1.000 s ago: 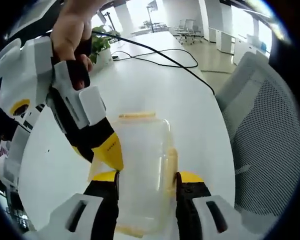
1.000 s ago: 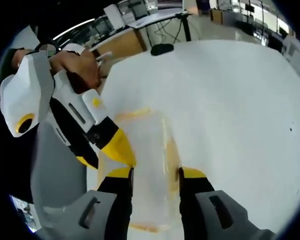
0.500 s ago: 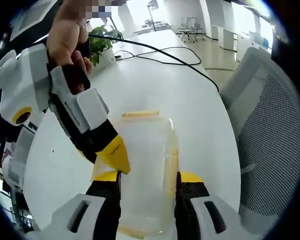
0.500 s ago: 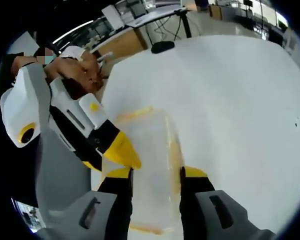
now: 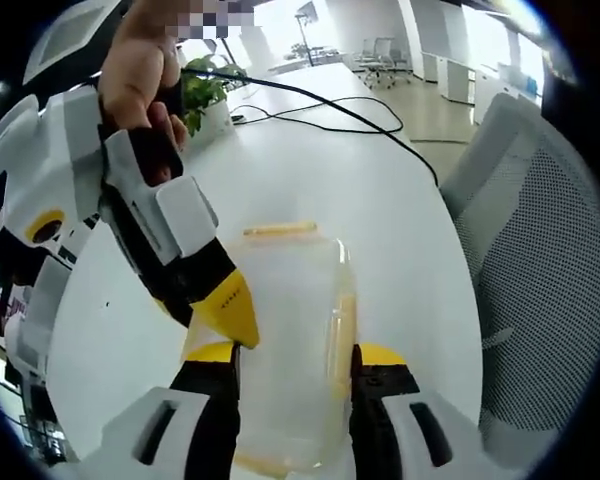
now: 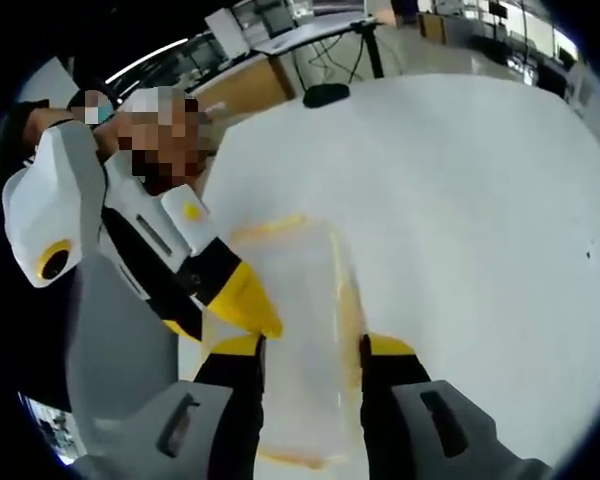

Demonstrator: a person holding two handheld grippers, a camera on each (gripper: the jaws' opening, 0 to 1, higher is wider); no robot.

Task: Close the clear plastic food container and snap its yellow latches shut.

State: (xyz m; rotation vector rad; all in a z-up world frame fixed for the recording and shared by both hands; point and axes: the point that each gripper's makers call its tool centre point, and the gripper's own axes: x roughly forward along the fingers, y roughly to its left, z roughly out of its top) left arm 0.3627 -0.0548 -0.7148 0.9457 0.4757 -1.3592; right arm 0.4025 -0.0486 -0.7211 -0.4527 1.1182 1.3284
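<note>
A clear, cloudy plastic food container [image 5: 285, 330] is seen on a smooth, glossy white table [image 5: 320, 180]; grey mesh chair fabric [image 5: 545, 290] looks rough.

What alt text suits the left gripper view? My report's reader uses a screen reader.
A clear plastic container with yellow latches sits on a white table between the left tool's jaws. The right tool reaches in from the left, its yellow tip at the container's edge.

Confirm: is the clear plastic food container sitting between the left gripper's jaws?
Yes, in the left gripper view the clear plastic food container sits on the white table between the left gripper jaws.
</note>
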